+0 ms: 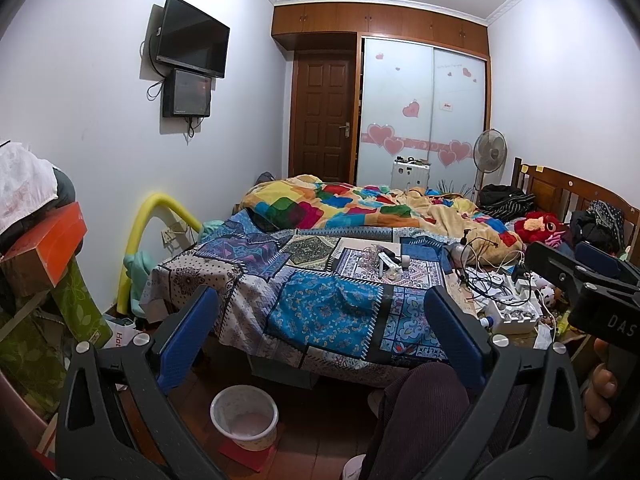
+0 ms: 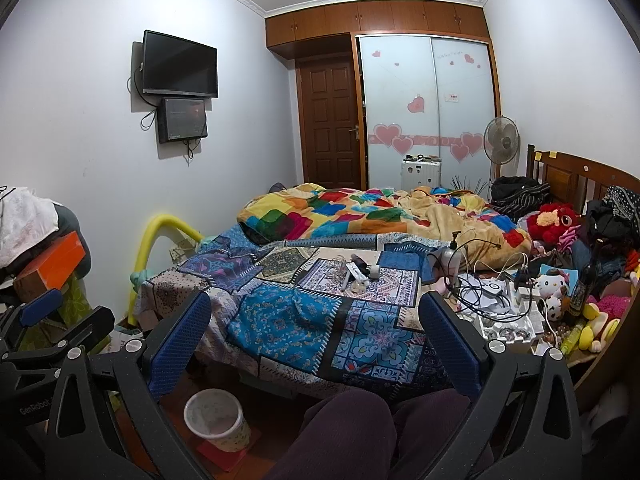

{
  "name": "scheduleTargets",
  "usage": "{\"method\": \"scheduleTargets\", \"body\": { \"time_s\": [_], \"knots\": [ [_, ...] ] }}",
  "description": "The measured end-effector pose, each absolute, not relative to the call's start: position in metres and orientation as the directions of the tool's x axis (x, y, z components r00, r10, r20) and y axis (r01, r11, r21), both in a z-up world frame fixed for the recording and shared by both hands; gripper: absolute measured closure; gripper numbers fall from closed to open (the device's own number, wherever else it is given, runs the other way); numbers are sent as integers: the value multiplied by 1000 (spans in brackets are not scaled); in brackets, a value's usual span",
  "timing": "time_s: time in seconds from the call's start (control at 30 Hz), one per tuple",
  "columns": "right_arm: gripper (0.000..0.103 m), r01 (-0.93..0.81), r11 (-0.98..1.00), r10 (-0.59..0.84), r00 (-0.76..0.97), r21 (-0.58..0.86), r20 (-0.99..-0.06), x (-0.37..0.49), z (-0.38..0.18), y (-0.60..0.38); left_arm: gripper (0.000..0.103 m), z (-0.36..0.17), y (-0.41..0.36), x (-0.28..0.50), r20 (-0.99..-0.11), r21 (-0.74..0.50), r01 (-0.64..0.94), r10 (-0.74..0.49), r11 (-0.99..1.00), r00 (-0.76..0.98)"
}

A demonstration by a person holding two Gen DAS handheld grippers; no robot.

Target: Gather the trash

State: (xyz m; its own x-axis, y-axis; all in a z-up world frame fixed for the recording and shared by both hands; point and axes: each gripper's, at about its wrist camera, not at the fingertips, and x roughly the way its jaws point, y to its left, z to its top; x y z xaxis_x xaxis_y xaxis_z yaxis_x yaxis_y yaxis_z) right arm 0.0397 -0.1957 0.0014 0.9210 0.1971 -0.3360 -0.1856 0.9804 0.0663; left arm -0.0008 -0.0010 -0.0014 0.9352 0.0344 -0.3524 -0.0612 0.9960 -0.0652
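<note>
A white trash bin (image 1: 244, 416) stands on the floor in front of the bed; it also shows in the right wrist view (image 2: 216, 420). Small bits of litter (image 1: 390, 264), papers, a tube and small bottles, lie on the patterned bed cover (image 1: 320, 312); the litter also shows in the right wrist view (image 2: 358, 274). My left gripper (image 1: 320, 336) is open and empty, held above the floor before the bed. My right gripper (image 2: 316, 332) is open and empty, beside the left one. The right gripper appears at the right of the left wrist view (image 1: 588, 276).
A person's knee (image 1: 424, 404) in dark trousers is below the grippers. A cluttered bedside surface (image 2: 508, 312) with cables, boxes and toys is at the right. Stacked boxes (image 1: 44, 256) and a yellow foam tube (image 1: 140, 248) stand at the left. A colourful quilt (image 1: 360, 208) covers the far bed.
</note>
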Motion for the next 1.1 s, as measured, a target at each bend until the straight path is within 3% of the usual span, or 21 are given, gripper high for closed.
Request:
{"method": "scheduleTargets", "body": {
  "time_s": [0.87,1.1],
  "knots": [
    [0,-183,980,199,920,77,-339,39,1,-194,0,4,-5,3,-357,-68,-57,29,996,934],
    [0,-163,982,185,923,91,-338,59,0,-196,0,9,-2,37,-372,-60,-74,47,995,927]
  ]
}}
